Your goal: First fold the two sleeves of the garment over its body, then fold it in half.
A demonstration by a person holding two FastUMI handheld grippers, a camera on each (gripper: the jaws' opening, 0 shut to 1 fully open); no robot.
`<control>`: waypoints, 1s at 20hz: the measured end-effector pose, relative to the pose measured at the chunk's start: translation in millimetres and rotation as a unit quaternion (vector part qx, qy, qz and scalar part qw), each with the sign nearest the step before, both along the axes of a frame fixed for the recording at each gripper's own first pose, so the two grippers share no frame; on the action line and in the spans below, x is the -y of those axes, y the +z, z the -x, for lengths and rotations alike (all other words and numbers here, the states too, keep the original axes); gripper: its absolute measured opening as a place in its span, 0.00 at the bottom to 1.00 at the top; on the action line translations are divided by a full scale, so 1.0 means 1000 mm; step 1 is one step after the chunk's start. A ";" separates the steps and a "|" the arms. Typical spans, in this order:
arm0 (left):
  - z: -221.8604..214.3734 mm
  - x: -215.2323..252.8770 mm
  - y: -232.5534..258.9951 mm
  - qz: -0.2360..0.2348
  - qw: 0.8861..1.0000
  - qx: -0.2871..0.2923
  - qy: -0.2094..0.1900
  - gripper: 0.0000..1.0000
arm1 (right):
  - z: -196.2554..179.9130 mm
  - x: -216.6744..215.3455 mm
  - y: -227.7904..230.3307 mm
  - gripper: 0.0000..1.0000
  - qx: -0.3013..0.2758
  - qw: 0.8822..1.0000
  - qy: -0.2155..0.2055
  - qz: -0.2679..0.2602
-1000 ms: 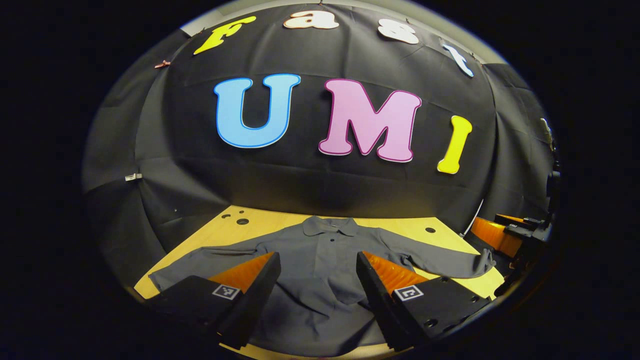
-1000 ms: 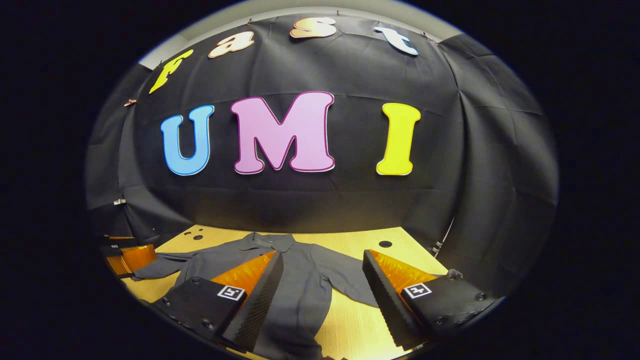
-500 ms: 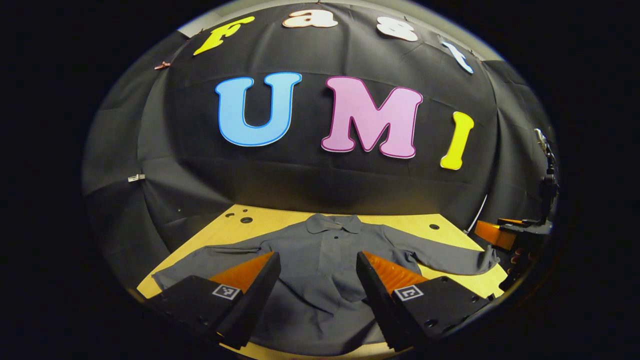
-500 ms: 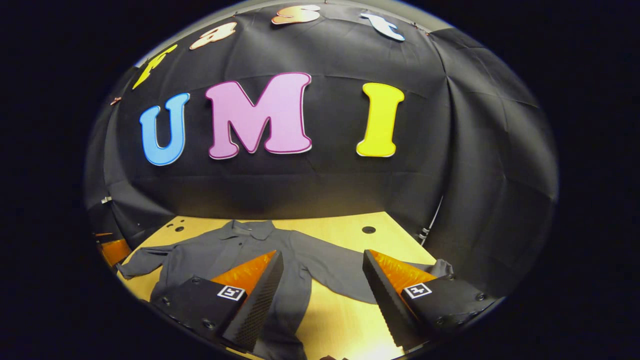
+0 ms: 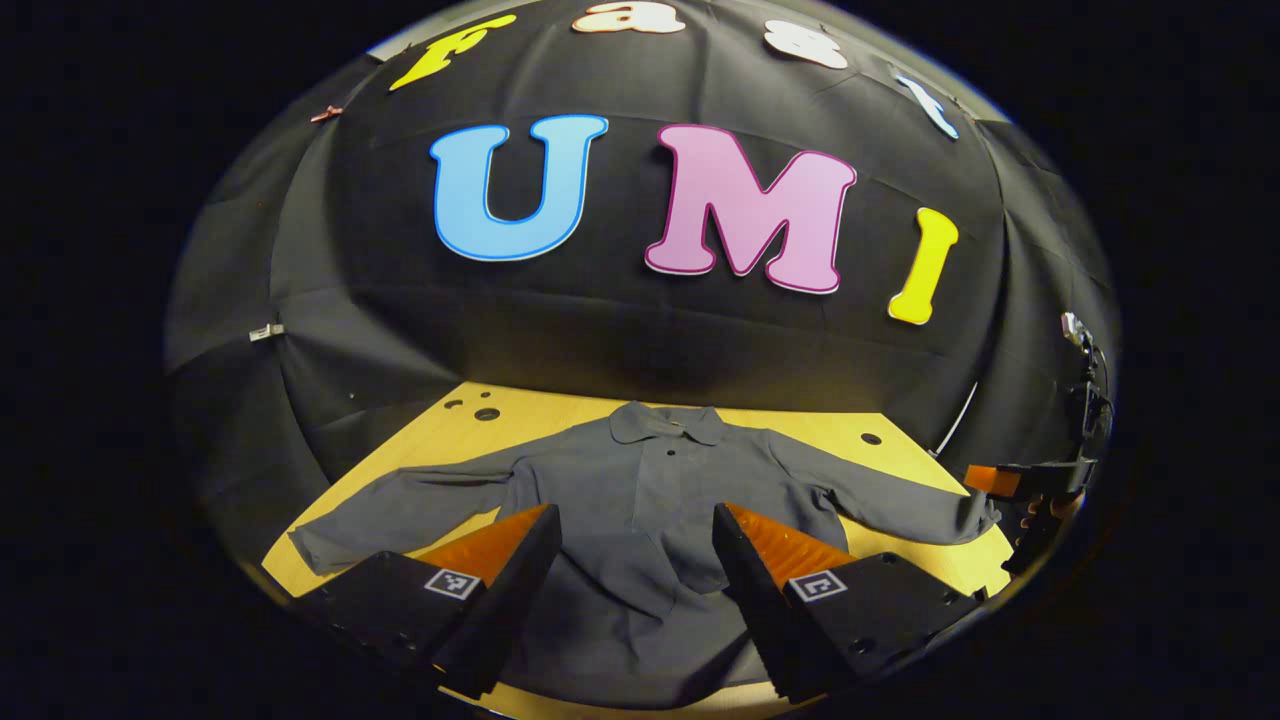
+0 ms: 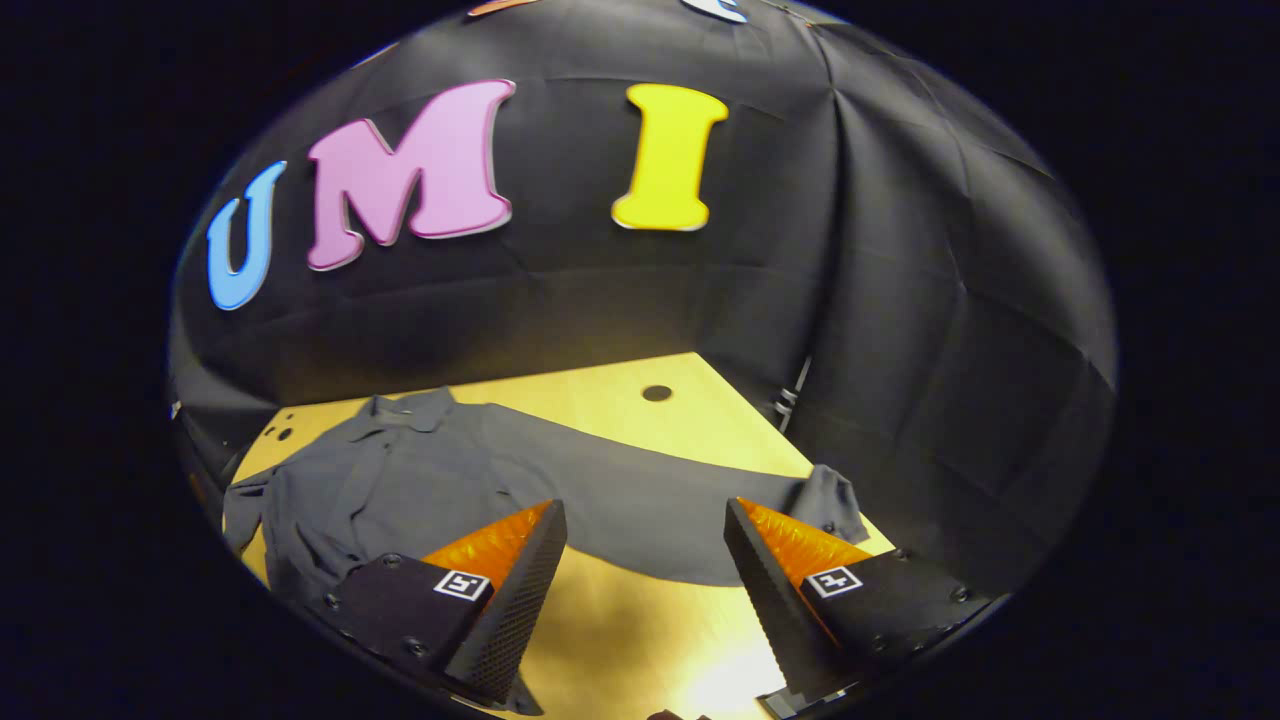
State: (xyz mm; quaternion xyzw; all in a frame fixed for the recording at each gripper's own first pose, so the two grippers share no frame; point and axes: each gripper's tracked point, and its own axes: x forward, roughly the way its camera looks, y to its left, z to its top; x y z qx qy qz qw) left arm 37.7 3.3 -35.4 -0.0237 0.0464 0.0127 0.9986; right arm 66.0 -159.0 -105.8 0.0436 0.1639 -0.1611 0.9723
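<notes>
Flat | grey shirt [image 5: 640,500] unfolded on table [image 6: 640,410] | both hand-held grippers [image 5: 632,560] [image 6: 645,570] released, empty

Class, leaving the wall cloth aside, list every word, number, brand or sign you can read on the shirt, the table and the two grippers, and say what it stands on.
Grey collared shirt: no print or brand to read.
Wooden table: no text, only round holes.
Left gripper: a square black-and-white marker tag on each finger; coded patterns, not words.
Right gripper: the same kind of tags; nothing to read.
</notes>
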 end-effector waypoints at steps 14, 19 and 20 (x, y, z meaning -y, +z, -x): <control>-0.022 0.002 -0.010 -0.001 1.000 -0.026 0.005 0.96 | -0.016 0.153 -0.089 0.99 -0.129 0.977 -0.155 -0.065; -0.016 -0.005 -0.019 0.020 0.999 -0.037 0.019 0.96 | -0.020 0.174 -0.121 0.98 -0.173 0.968 -0.165 -0.078; -0.014 -0.008 -0.022 0.020 0.999 -0.040 0.023 0.96 | -0.020 0.177 -0.128 0.98 -0.183 0.966 -0.166 -0.078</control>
